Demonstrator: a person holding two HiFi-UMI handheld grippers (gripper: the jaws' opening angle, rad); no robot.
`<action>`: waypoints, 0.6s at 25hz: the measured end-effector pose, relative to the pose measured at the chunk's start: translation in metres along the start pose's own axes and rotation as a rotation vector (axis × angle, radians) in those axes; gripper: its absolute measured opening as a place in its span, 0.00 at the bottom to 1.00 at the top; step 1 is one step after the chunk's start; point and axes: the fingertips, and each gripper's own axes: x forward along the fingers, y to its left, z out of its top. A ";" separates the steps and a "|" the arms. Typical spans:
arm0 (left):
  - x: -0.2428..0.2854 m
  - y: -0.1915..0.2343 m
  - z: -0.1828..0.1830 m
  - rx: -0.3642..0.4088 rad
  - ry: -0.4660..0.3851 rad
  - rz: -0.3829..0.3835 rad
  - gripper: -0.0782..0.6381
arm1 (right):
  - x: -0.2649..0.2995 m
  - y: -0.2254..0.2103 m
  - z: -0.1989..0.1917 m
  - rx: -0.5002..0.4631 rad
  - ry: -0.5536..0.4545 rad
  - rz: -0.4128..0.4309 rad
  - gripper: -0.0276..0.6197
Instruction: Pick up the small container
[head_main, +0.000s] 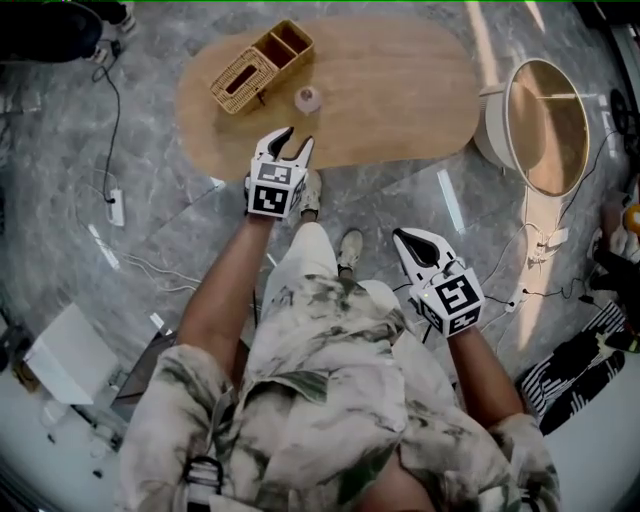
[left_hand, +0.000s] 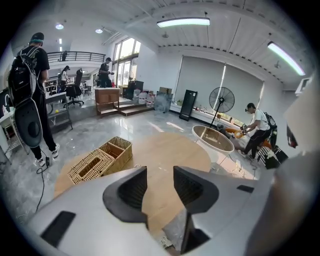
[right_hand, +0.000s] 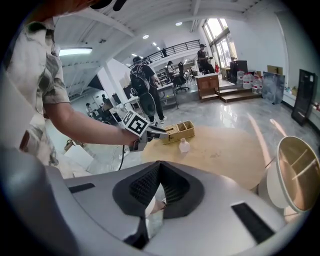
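1. My left tongs (head_main: 290, 147) are out in front of me, over the near edge of the wooden table (head_main: 400, 90).
2. Their two jaws are apart, and only the table top shows in the gap between them.
3. The small container (head_main: 307, 98) stands upright on the table, a little past the tips of my left tongs and a bit to the right.
4. Nothing is touching the small container.
5. It is near the woven basket (head_main: 262, 66) but not touching it. The basket sits at the left end of the table and has a few boxes inside it.
6. My right tongs (head_main: 408, 240) are down by my right side, over the gray floor (head_main: 150, 230) and well away from the table.
7. Their jaws are pressed together with nothing in them.
8. A round side table (head_main: 540, 125) with a see-through top stands off to my right.
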 end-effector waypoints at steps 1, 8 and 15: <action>0.009 0.003 -0.003 0.002 0.016 -0.003 0.36 | 0.005 -0.003 0.002 0.004 0.004 0.001 0.07; 0.067 0.032 -0.023 0.007 0.076 0.015 0.36 | 0.043 -0.025 0.003 0.033 0.032 0.006 0.07; 0.122 0.058 -0.039 0.012 0.112 0.065 0.36 | 0.071 -0.047 -0.004 0.000 0.087 0.001 0.07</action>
